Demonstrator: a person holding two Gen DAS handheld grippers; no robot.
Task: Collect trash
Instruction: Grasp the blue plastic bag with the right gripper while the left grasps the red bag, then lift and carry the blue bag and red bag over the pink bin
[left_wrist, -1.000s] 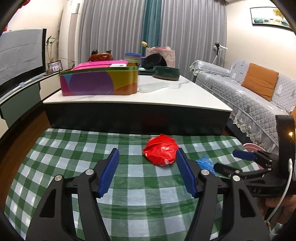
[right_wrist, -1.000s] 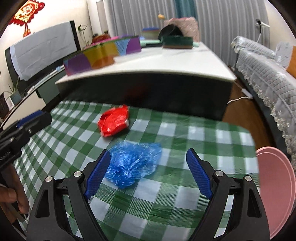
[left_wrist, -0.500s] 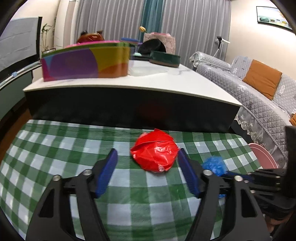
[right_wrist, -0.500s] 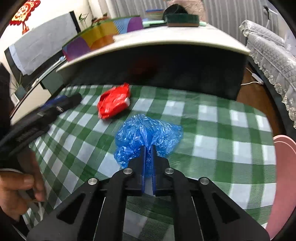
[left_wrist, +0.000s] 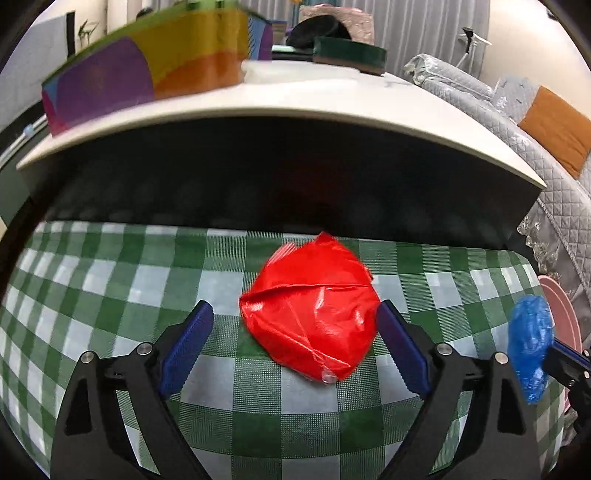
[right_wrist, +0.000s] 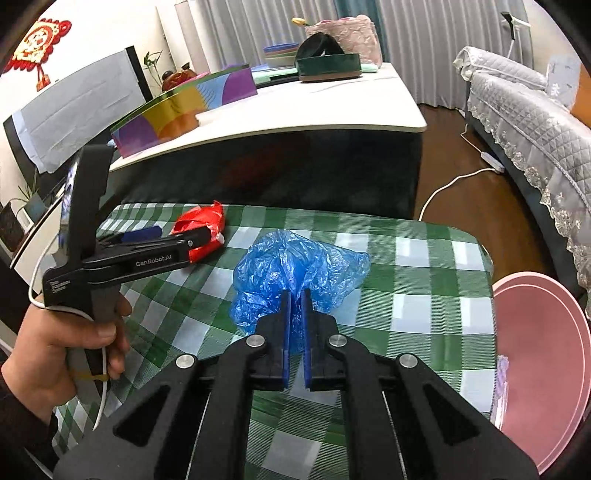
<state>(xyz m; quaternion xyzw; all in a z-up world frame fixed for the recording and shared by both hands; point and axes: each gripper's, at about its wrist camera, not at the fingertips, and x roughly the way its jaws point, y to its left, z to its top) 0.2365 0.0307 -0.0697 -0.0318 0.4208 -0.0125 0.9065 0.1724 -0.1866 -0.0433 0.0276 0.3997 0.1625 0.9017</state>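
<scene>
Left hand-held gripper (left_wrist: 291, 339) spreads wide around the crumpled red plastic bag (left_wrist: 312, 310) on the green-checked cloth surface (left_wrist: 110, 295); right hand-held gripper (right_wrist: 294, 306), to its right, pinches the crumpled blue plastic bag (right_wrist: 295, 262), near a pink round basin (right_wrist: 546, 362).

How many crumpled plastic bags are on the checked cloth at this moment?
2. The red bag lies on the cloth between the open left tool. The blue bag is pinched in the shut right tool. None seem hidden.
</scene>
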